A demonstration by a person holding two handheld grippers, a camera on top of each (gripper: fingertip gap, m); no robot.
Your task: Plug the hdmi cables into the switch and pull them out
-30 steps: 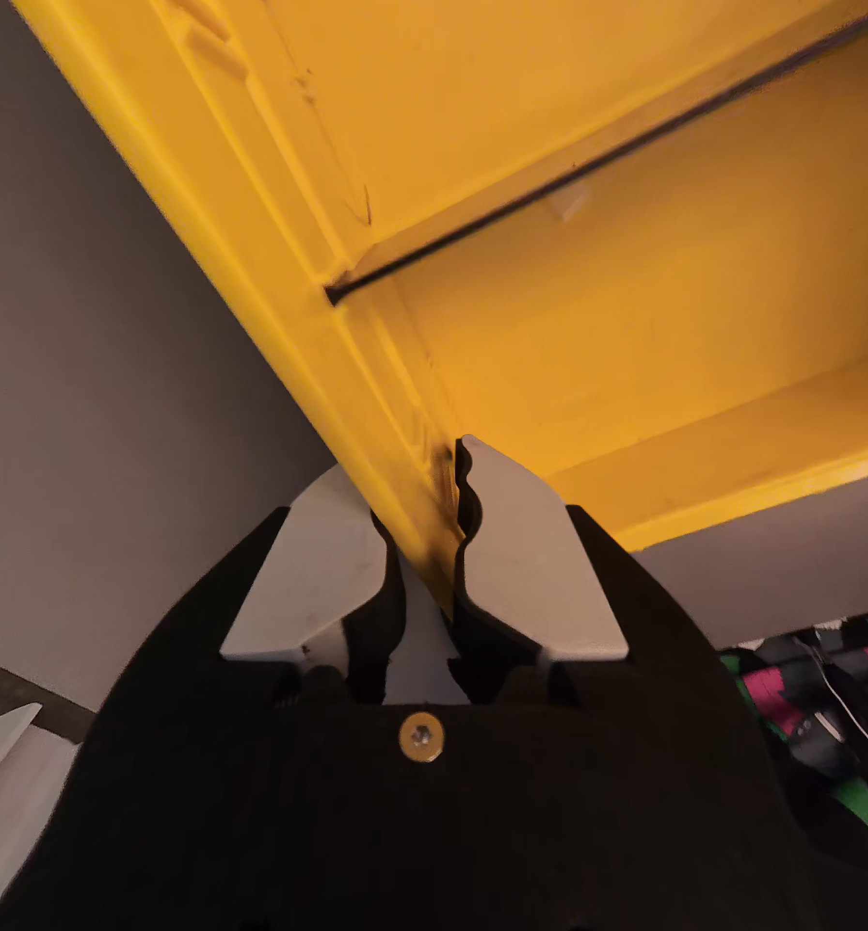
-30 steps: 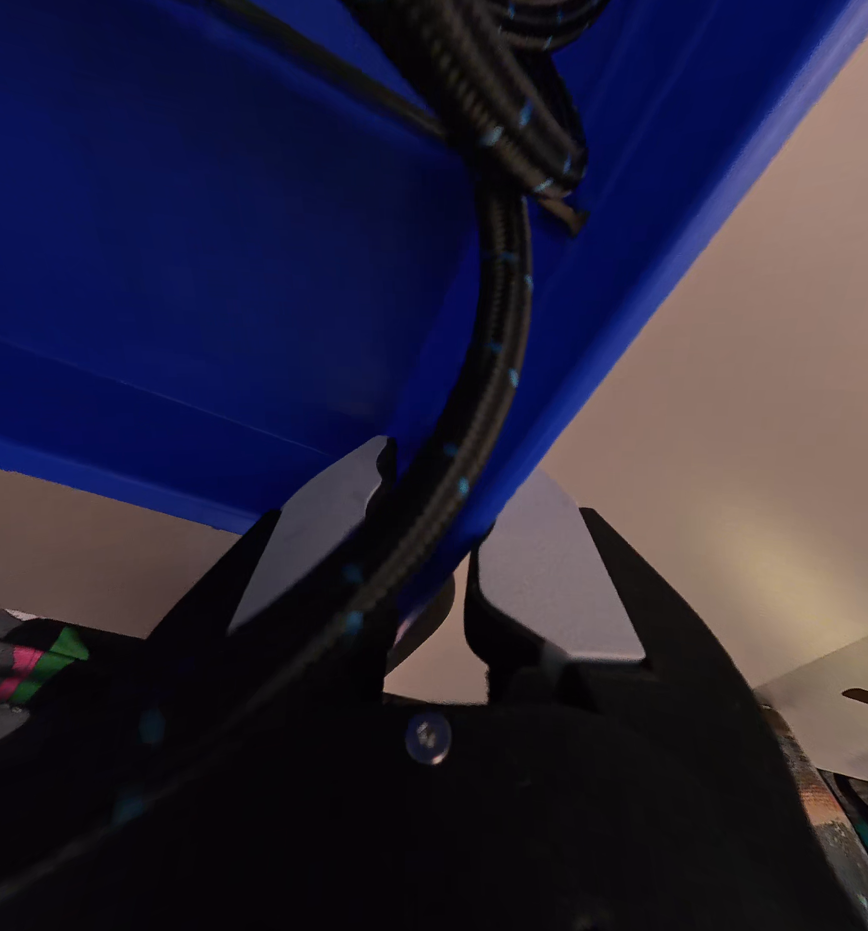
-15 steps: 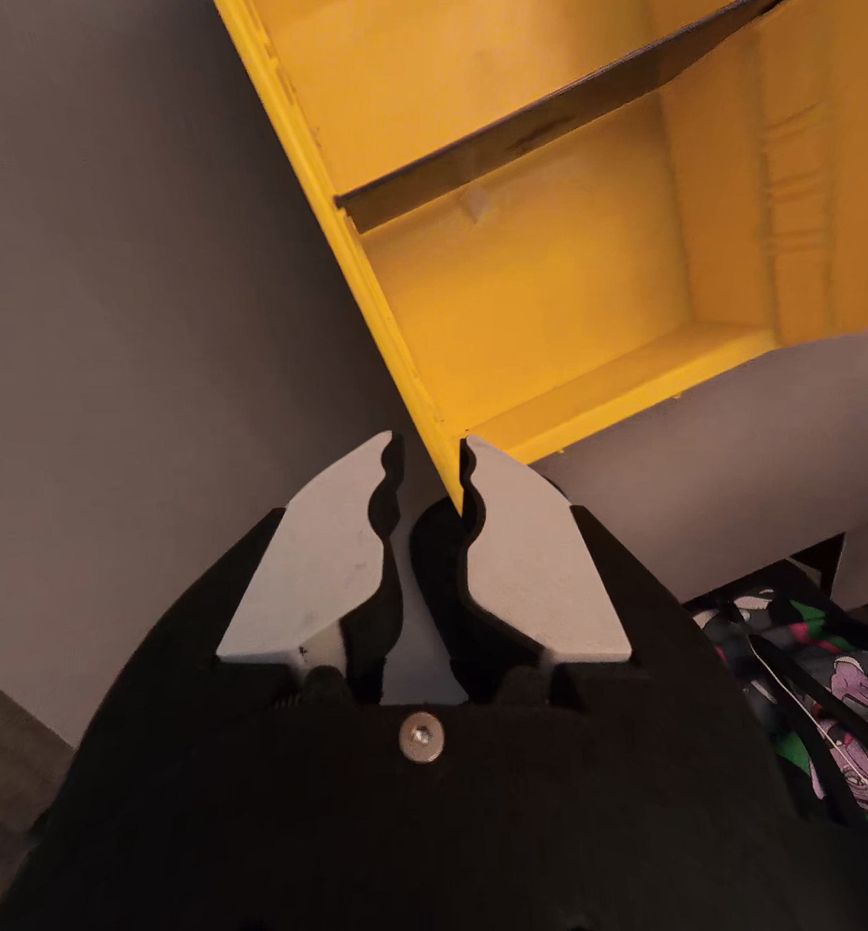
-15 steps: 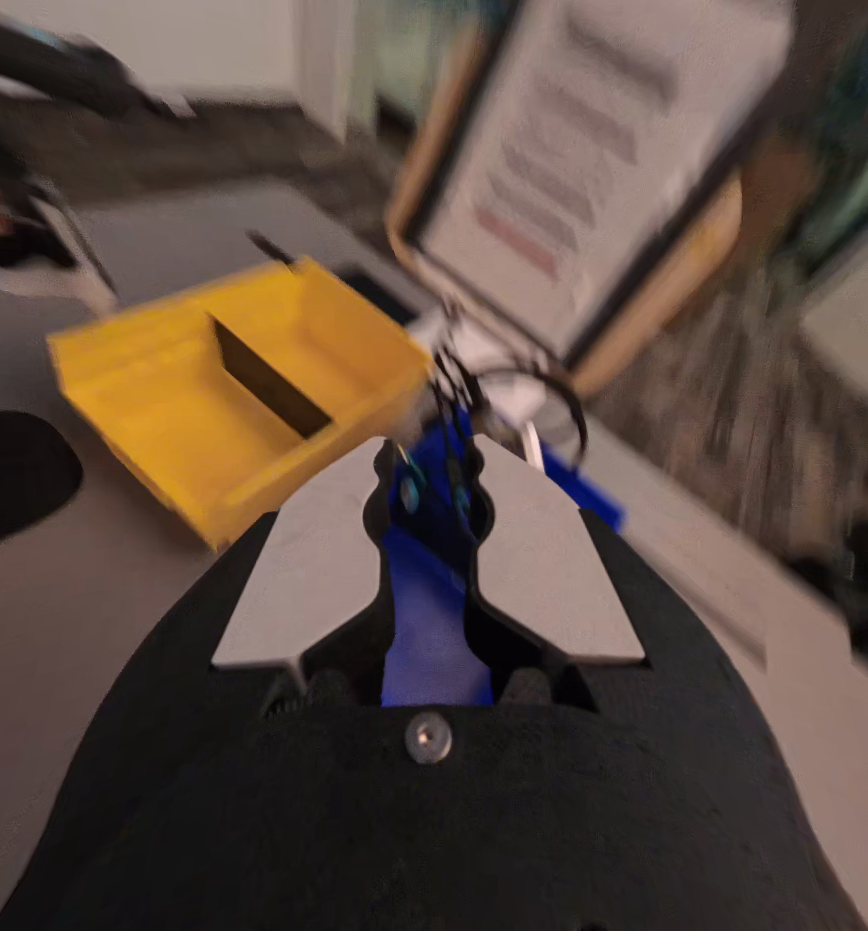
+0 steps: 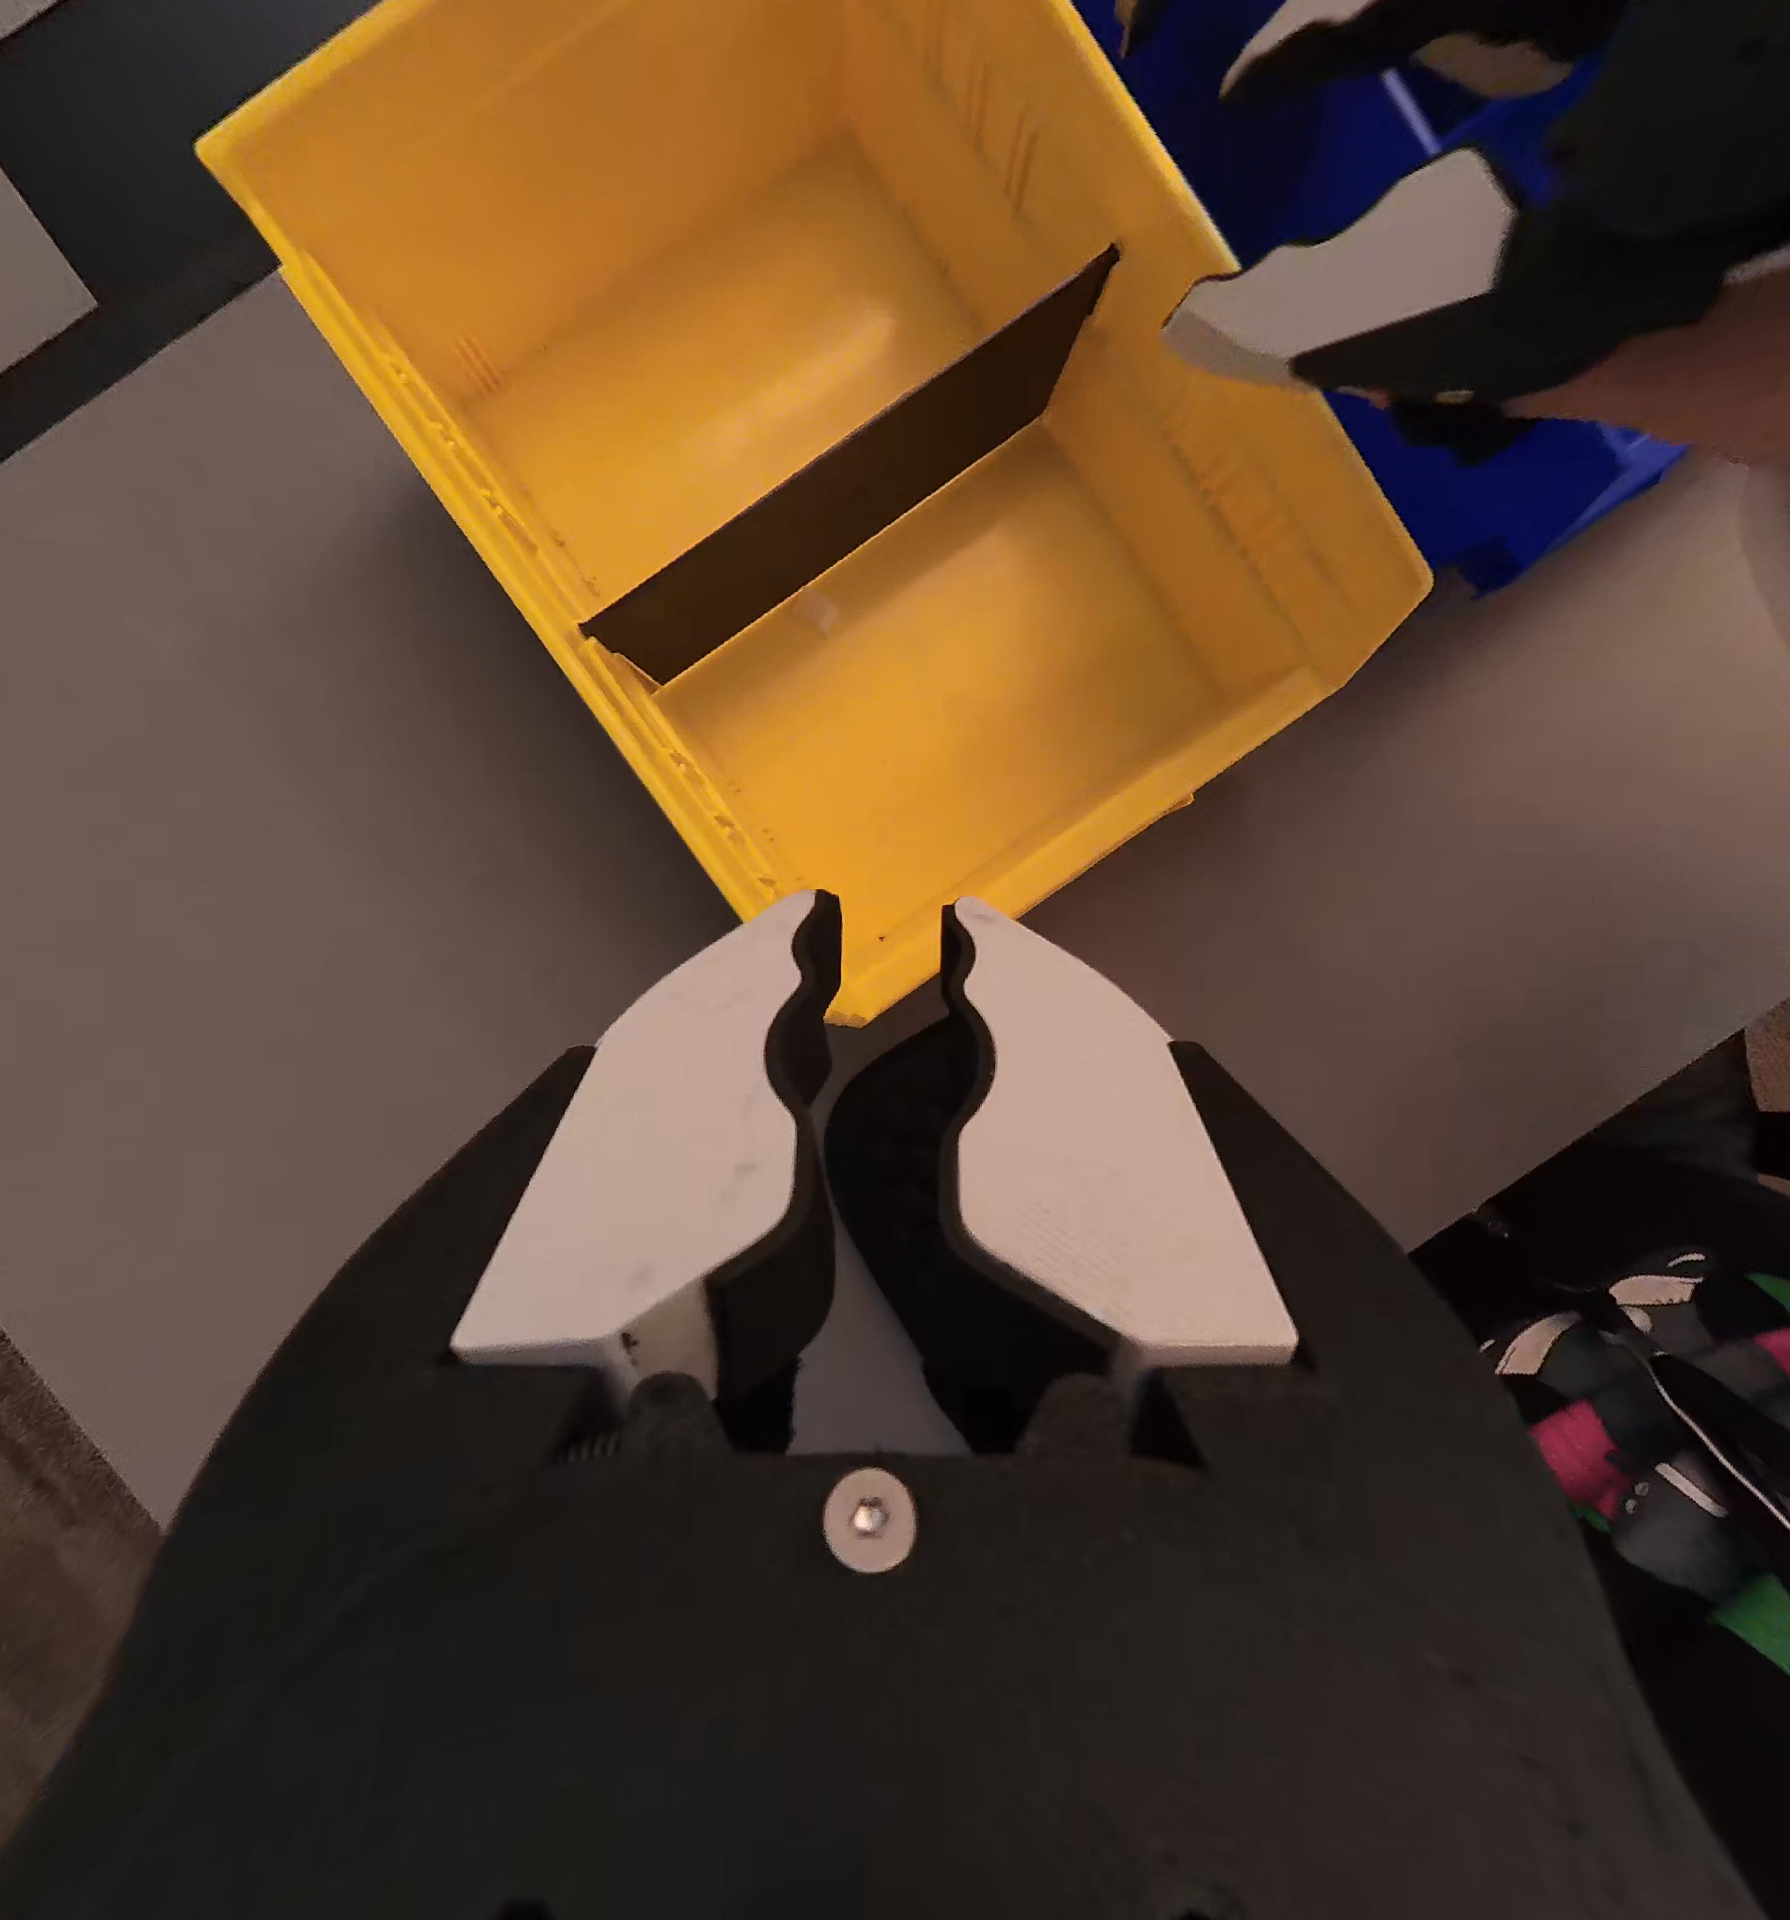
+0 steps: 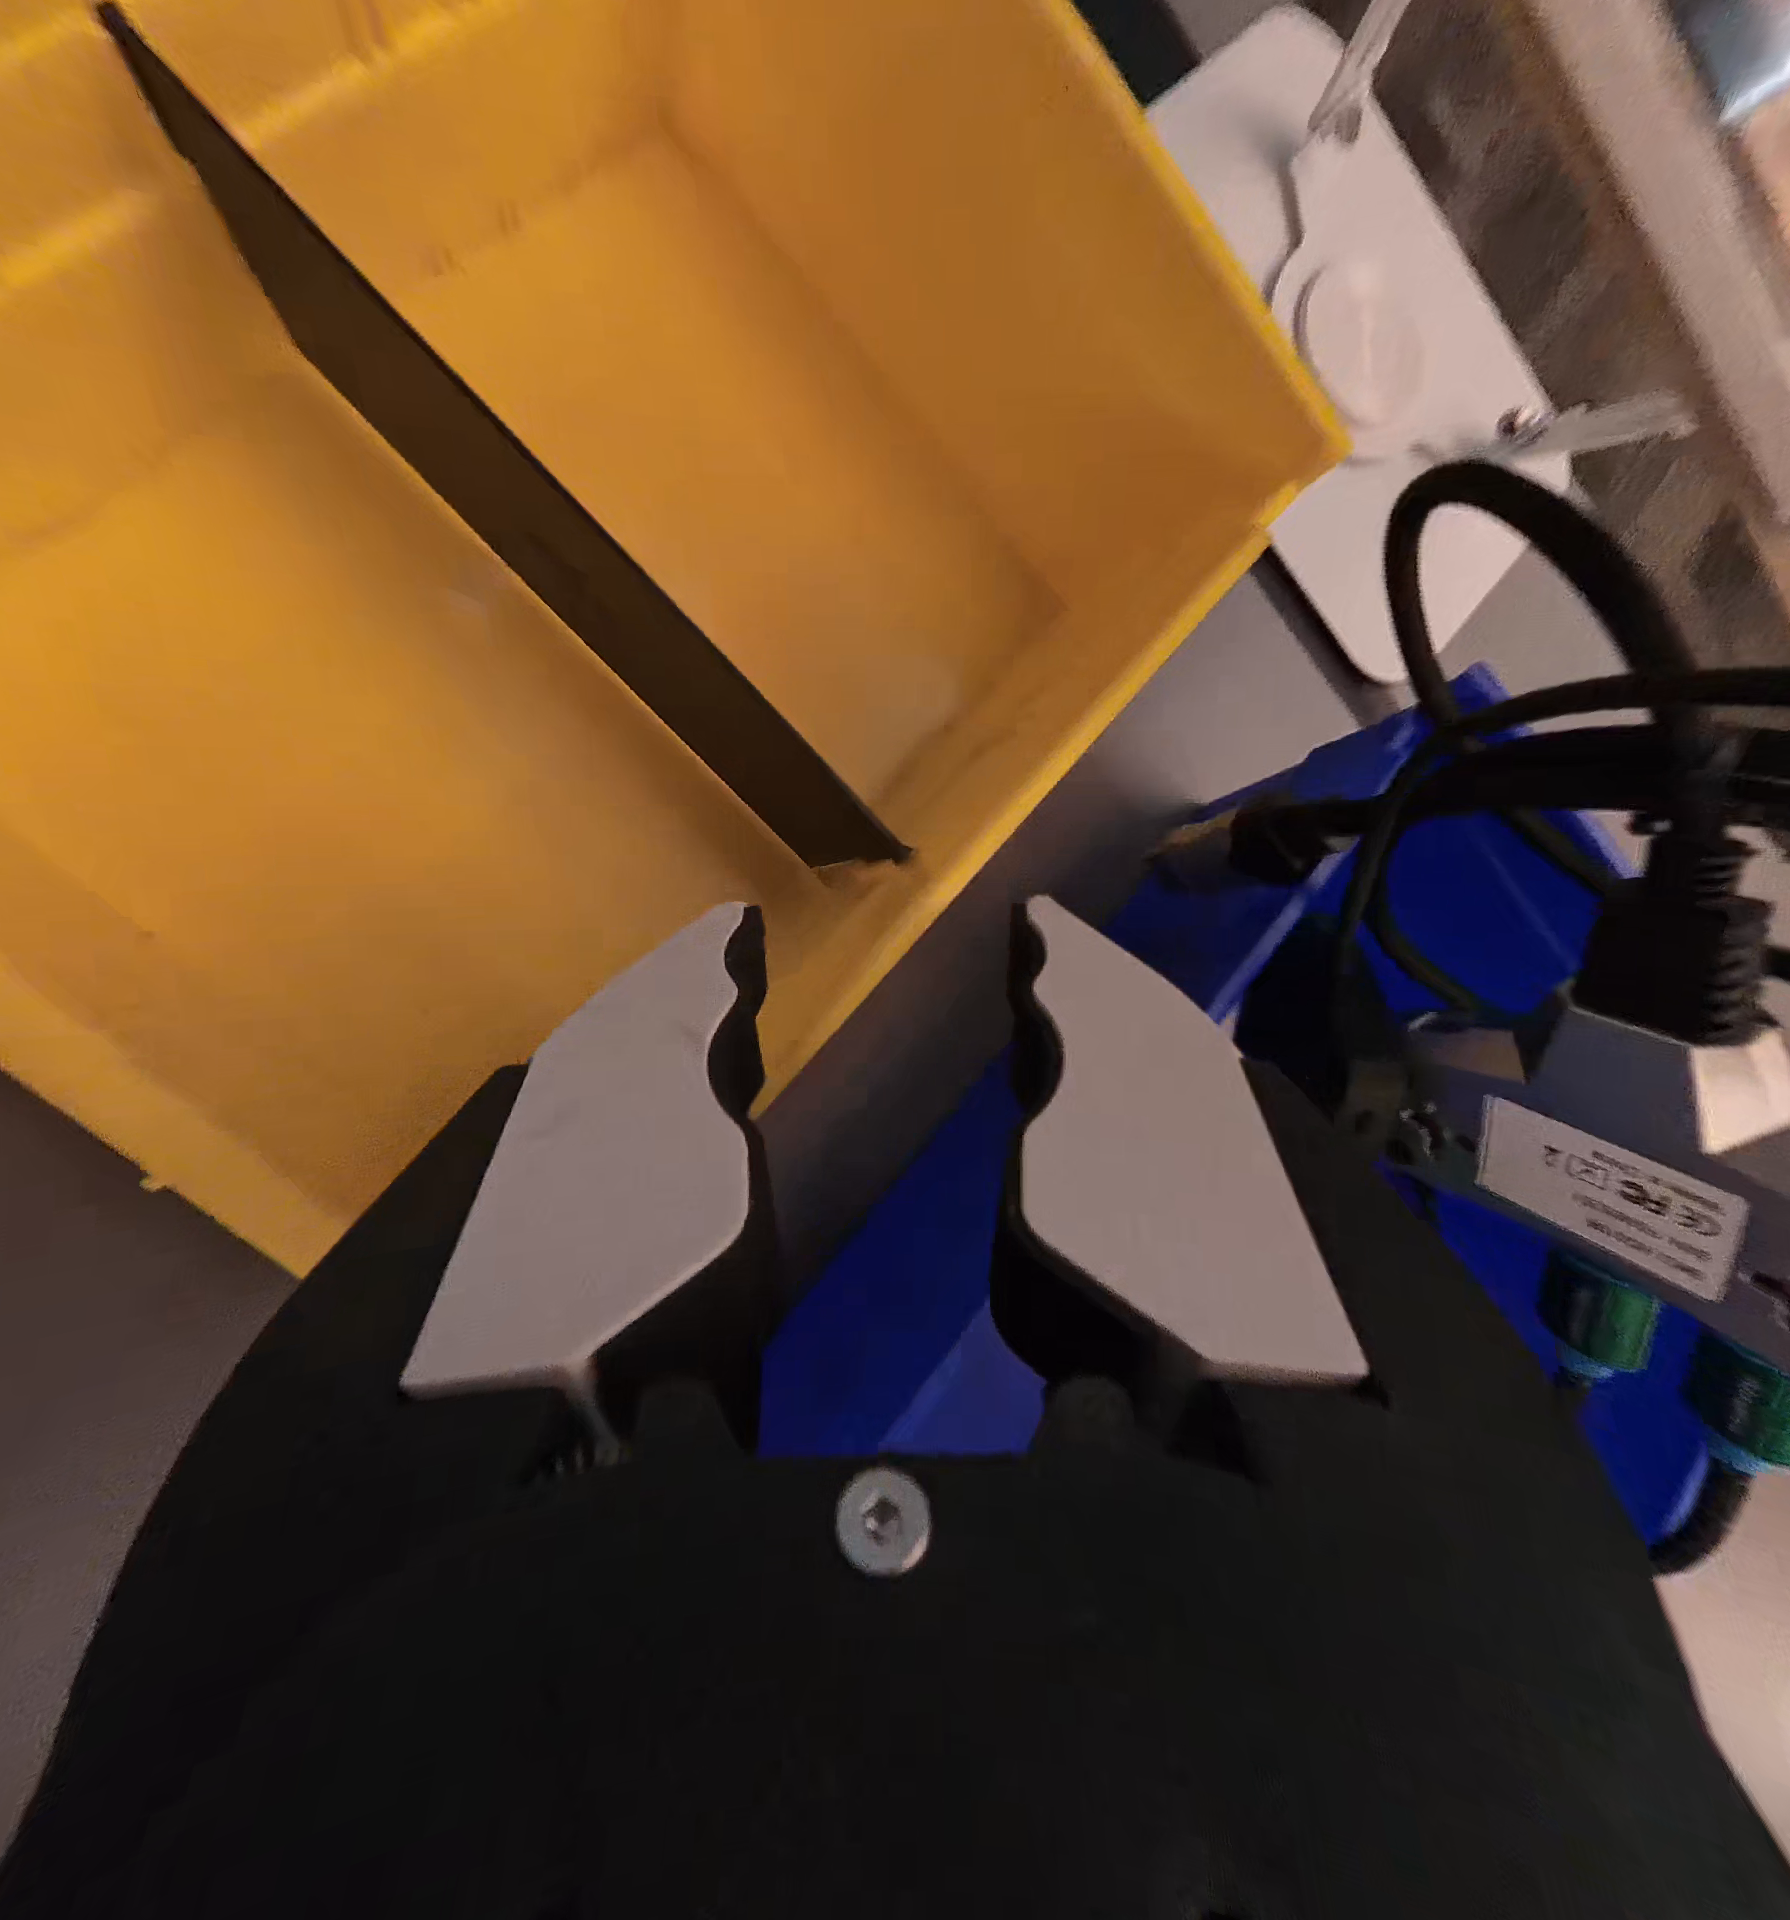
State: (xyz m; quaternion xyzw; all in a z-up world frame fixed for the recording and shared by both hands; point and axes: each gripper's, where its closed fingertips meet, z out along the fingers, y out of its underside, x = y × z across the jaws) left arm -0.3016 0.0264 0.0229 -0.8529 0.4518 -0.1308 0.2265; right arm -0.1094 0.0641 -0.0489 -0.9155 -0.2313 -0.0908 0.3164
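Across the centre and upper part of the left wrist view sits a yellow plastic bin, tilted in the frame, resting on a grey tabletop and split into two compartments by a dark divider, both compartments bare. At lower centre, the left gripper, jaws parted by a narrow gap, gripping nothing, with the near corner of the bin showing just past the fingertips. At upper right of the same view, the right gripper, blurred, held by a hand above the far side wall of the yellow bin, with a blue bin behind it. At lower right, patterned fabric in green, pink and black below the table edge. Over in the right wrist view, the same yellow bin fills the upper left, its divider running diagonally. At lower centre, the right gripper, jaws spread moderately wide and empty, one fingertip over the yellow wall, the other over the blue bin. At right, inside the blue bin, lies the HDMI switch, a grey box with a white label, beside looped black HDMI cables; one connector hangs above the switch, whether seated in a port cannot be told. At upper right, a white plate-like part on the table.
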